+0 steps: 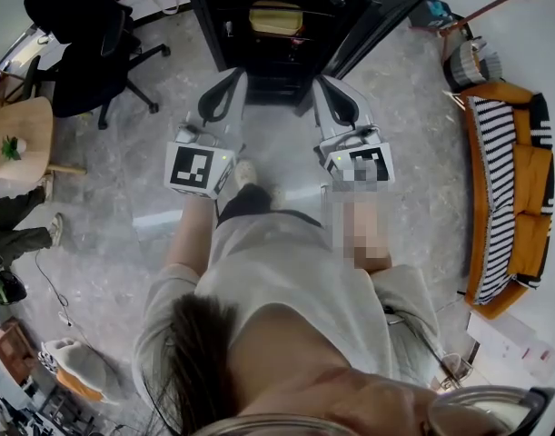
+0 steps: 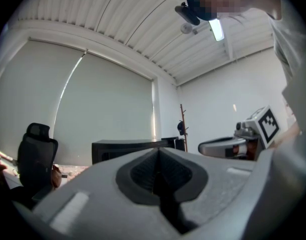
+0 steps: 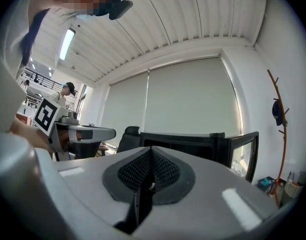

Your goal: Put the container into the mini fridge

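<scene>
L hand-held gripper (image 1: pixel 226 87) jaws pressed together, nothing btwn – R hand-held gripper (image 1: pixel 334 96) same. Both face mini fridge (image 1: pixel 201 16), door (image 1: pixel 386 14) open – container (image 1: pixel 275 18) inside.

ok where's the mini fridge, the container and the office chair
mini fridge (image 1: pixel 279 78), head view, on its black lower front edge
container (image 1: pixel 275 18), head view, middle of its pale yellow body, inside the fridge
office chair (image 1: pixel 88 69), head view, on its black upholstery
</scene>
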